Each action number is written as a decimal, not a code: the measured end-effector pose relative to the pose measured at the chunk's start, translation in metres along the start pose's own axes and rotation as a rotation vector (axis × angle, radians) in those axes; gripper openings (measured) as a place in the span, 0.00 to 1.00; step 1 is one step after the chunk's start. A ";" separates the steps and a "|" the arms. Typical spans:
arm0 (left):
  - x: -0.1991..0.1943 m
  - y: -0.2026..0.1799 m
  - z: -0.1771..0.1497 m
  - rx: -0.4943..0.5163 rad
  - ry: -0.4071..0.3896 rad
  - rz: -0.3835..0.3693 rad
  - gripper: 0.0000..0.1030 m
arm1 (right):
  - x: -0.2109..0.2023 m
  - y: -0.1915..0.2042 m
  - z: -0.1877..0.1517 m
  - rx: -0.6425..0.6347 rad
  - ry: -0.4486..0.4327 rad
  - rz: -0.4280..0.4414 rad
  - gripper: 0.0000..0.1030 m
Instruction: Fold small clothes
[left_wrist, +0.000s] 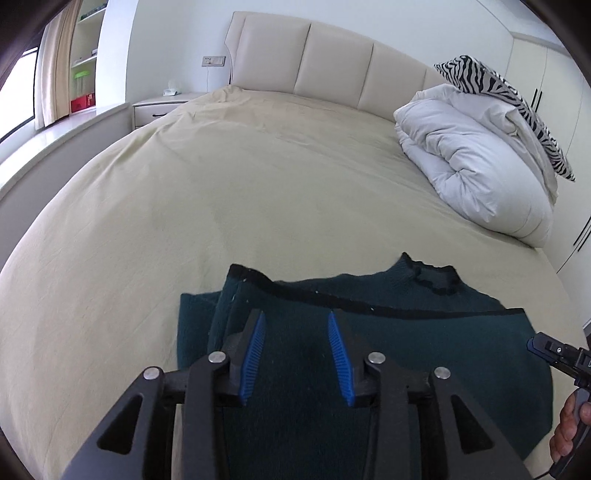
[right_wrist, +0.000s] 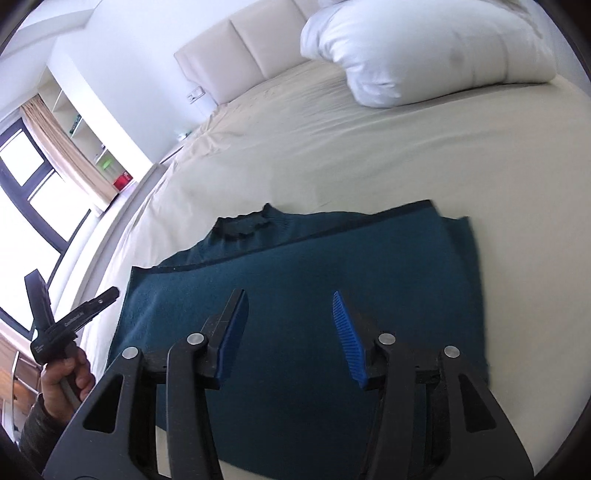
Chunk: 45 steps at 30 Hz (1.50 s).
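Note:
A dark teal knitted sweater (left_wrist: 406, 332) lies on the beige bed sheet, its bottom part folded up over the body, black-trimmed hem across the chest and collar (left_wrist: 432, 275) toward the headboard. My left gripper (left_wrist: 297, 319) is open and empty just above the sweater's left part. My right gripper (right_wrist: 290, 299) is open and empty above the same sweater (right_wrist: 295, 266), over its folded middle. The right gripper also shows at the right edge of the left wrist view (left_wrist: 554, 352), and the left gripper at the left edge of the right wrist view (right_wrist: 70, 314).
The bed (left_wrist: 240, 177) is wide, with a cream padded headboard (left_wrist: 314, 55). A bunched white duvet (left_wrist: 469, 162) with a zebra-print pillow (left_wrist: 509, 99) lies at the far right. A nightstand (left_wrist: 155, 109), shelves and a window are on the left.

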<state>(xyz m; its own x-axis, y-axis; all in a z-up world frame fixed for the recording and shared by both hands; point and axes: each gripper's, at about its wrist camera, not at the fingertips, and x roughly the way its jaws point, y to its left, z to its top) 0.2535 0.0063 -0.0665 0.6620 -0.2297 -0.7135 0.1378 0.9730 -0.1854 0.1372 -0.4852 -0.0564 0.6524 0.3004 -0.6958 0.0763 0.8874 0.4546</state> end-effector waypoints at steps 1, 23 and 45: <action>0.010 0.001 0.001 0.008 0.013 0.017 0.41 | 0.016 0.004 0.005 0.002 0.024 0.022 0.45; -0.023 0.040 -0.020 -0.155 0.024 -0.097 0.45 | 0.018 -0.160 0.020 0.545 -0.201 0.047 0.19; -0.060 -0.005 -0.125 0.070 0.113 -0.043 0.50 | 0.001 -0.055 -0.093 0.384 -0.017 0.165 0.35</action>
<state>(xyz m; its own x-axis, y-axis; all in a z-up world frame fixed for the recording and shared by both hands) 0.1210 0.0124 -0.1070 0.5679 -0.2683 -0.7782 0.2176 0.9607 -0.1725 0.0639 -0.5011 -0.1336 0.6917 0.4189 -0.5883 0.2429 0.6322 0.7358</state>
